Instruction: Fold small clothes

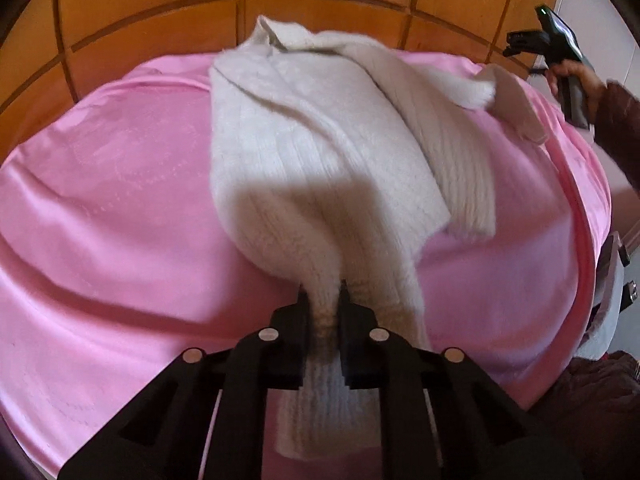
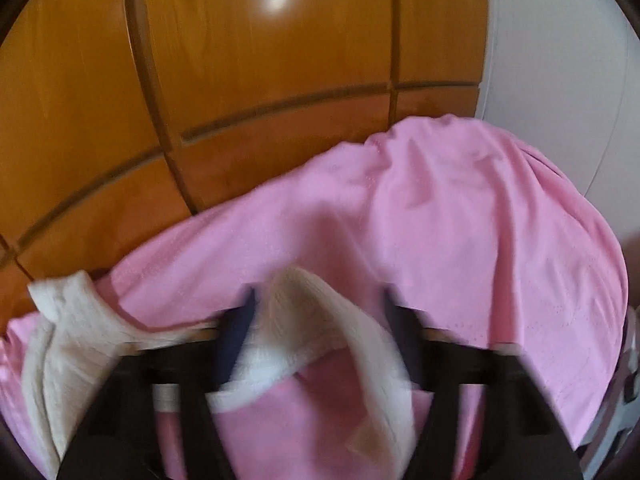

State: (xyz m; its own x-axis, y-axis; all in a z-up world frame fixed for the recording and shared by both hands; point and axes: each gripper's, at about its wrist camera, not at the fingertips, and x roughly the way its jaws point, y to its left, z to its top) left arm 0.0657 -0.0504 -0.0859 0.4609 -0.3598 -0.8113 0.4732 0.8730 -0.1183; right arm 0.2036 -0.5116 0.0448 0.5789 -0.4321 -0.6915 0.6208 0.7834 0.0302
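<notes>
The left gripper [image 1: 324, 300] has its fingers [image 1: 296, 344] clamped nearly together on a bunched ribbed end of the cream knit sweater [image 1: 280, 152], at 6 o'clock in the left wrist view. The right gripper [image 2: 320, 304] stands with its jaws well apart; a sleeve cuff [image 2: 320, 344] lies loose between them, and the pads do not appear to press it, though blur limits certainty.

From the left grip the sweater runs toward 12 o'clock across the pink sheet [image 1: 100, 200], its body partly doubled over, its far end close to the wooden panelling [image 1: 160, 8]. The second sleeve trails toward 2 o'clock, near the hand [image 1: 576, 76] holding the right gripper.

Hazards, as judged:
- A pull on the left grip may drag the whole garment and undo the existing fold, since only one bunched end is held.
- The slack cuff may slip clear if the right jaws shift before closing.
- The smooth sheet may ruck under the knit.
- The trailing sleeve may fold crookedly.
</notes>
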